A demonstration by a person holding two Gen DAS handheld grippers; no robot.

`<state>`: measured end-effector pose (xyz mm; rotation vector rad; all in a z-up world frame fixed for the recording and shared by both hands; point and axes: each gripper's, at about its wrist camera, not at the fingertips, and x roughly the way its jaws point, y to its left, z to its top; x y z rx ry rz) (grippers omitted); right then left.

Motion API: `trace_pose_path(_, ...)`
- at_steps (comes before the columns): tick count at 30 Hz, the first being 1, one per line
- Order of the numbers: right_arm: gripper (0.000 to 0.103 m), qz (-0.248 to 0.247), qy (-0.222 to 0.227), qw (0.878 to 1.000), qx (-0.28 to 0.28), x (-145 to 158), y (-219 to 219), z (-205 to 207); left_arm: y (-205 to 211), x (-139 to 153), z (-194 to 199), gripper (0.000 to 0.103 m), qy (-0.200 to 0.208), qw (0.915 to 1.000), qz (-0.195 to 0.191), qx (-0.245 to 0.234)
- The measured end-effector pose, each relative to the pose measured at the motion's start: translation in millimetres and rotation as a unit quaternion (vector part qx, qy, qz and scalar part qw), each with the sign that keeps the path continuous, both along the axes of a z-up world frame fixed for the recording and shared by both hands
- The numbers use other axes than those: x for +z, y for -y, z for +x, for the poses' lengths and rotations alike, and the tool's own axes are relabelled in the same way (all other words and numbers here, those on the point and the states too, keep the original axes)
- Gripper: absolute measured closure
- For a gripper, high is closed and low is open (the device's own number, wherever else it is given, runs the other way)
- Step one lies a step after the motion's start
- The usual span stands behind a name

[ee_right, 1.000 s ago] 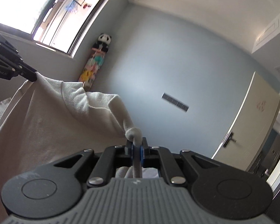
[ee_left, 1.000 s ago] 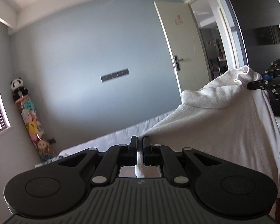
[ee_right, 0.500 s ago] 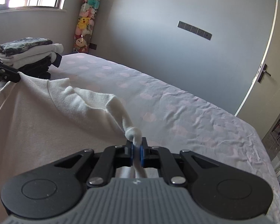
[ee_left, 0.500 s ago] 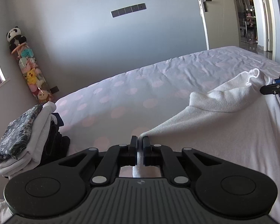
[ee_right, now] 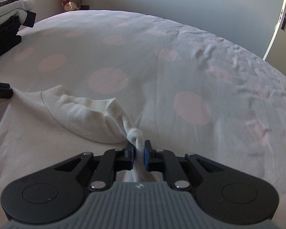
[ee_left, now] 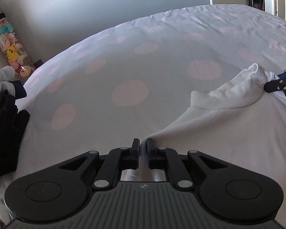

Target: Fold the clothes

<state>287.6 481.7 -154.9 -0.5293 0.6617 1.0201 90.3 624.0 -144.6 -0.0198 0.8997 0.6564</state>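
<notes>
A white sweater with a ribbed collar is stretched between both grippers, low over the bed. My left gripper is shut on one shoulder corner of it. My right gripper is shut on the other shoulder, where the cloth bunches into a knot. The right gripper also shows at the right edge of the left wrist view, and the left gripper at the left edge of the right wrist view. The sweater's lower part is hidden below the grippers.
The bed has a pale sheet with pink dots. A stack of folded clothes, white over black, sits at the bed's left side. A tube of plush toys leans against the wall. A door is at right.
Both grippers have come down and tilted forward with the sweater, from held high against the wall to low over the bed. Both stayed shut on the shoulders.
</notes>
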Motion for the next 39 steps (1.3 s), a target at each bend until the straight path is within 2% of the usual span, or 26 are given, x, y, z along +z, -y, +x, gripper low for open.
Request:
trace_pose_path(1, 0.074, 0.001, -0.006, 1.000, -0.005, -4, 0, 2, -2, -2, -2, 0.087, 0.001, 1.0000, -0.008, 0.003)
trace_pose_path(2, 0.065, 0.001, -0.012, 1.000, -0.010, -7, 1, 4, -4, 0, -5, 0.082, 0.006, 0.9998, -0.014, 0.010)
trace_pose_path(3, 0.060, 0.005, -0.024, 1.000, -0.019, -4, 4, 8, -6, 2, -9, 0.072, 0.011, 0.9996, -0.020, 0.017)
trace_pose_path(4, 0.054, 0.008, -0.037, 0.999, -0.029, 0, 8, 12, -4, 8, -17, 0.068, 0.020, 0.9993, -0.021, 0.025)
trace_pose_path(6, 0.050, 0.022, -0.058, 0.997, -0.046, 14, 23, 17, 3, 21, -33, 0.057, 0.040, 0.9981, -0.023, 0.041)
trace_pose_path(7, 0.042, 0.030, -0.063, 0.996, -0.054, 22, 33, 18, 9, 27, -42, 0.054, 0.050, 0.9973, -0.027, 0.045)
trace_pose_path(8, 0.039, 0.041, -0.063, 0.995, -0.061, 33, 45, 18, 17, 33, -52, 0.049, 0.059, 0.9965, -0.033, 0.048)
trace_pose_path(12, 0.037, 0.064, -0.071, 0.993, -0.075, 67, 106, 10, 55, 51, -93, 0.048, 0.075, 0.9941, -0.055, 0.055)
trace_pose_path(16, 0.037, 0.056, -0.075, 0.992, -0.079, 86, 177, -13, 94, 54, -127, 0.048, 0.073, 0.9917, -0.083, 0.066)
trace_pose_path(18, 0.038, 0.035, -0.071, 0.993, -0.088, 87, 210, -25, 110, 53, -141, 0.048, 0.072, 0.9892, -0.096, 0.085)
trace_pose_path(21, 0.038, 0.018, -0.090, 0.989, -0.118, 75, 249, -31, 134, 48, -165, 0.048, 0.081, 0.9814, -0.130, 0.115)
trace_pose_path(23, 0.043, 0.007, -0.103, 0.985, -0.137, 67, 275, -36, 147, 44, -176, 0.048, 0.086, 0.9781, -0.144, 0.123)
trace_pose_path(26, 0.044, -0.003, -0.128, 0.977, -0.169, 54, 307, -40, 163, 34, -193, 0.048, 0.083, 0.9778, -0.140, 0.132)
trace_pose_path(30, 0.046, 0.013, -0.161, 0.967, -0.197, 33, 312, -42, 175, 22, -215, 0.045, 0.080, 0.9804, -0.127, 0.127)
trace_pose_path(33, 0.059, 0.003, -0.167, 0.964, -0.209, 15, 301, -46, 172, 8, -228, 0.045, 0.080, 0.9811, -0.119, 0.130)
trace_pose_path(34, 0.071, -0.003, -0.178, 0.960, -0.214, 8, 297, -47, 170, 6, -230, 0.045, 0.079, 0.9808, -0.119, 0.133)
trace_pose_path(35, 0.078, -0.006, -0.188, 0.957, -0.219, 1, 294, -49, 167, 4, -231, 0.045, 0.079, 0.9804, -0.119, 0.137)
trace_pose_path(36, 0.078, -0.005, -0.182, 0.957, -0.226, -3, 292, -54, 164, 2, -233, 0.044, 0.078, 0.9799, -0.118, 0.140)
trace_pose_path(37, 0.083, -0.007, -0.168, 0.959, -0.226, -4, 289, -59, 161, 2, -235, 0.044, 0.087, 0.9777, -0.127, 0.143)
trace_pose_path(38, 0.096, -0.012, -0.157, 0.963, -0.221, -4, 285, -63, 157, 3, -236, 0.043, 0.095, 0.9757, -0.134, 0.145)
trace_pose_path(39, 0.097, -0.016, -0.145, 0.966, -0.216, -3, 282, -66, 155, 3, -236, 0.043, 0.100, 0.9746, -0.138, 0.145)
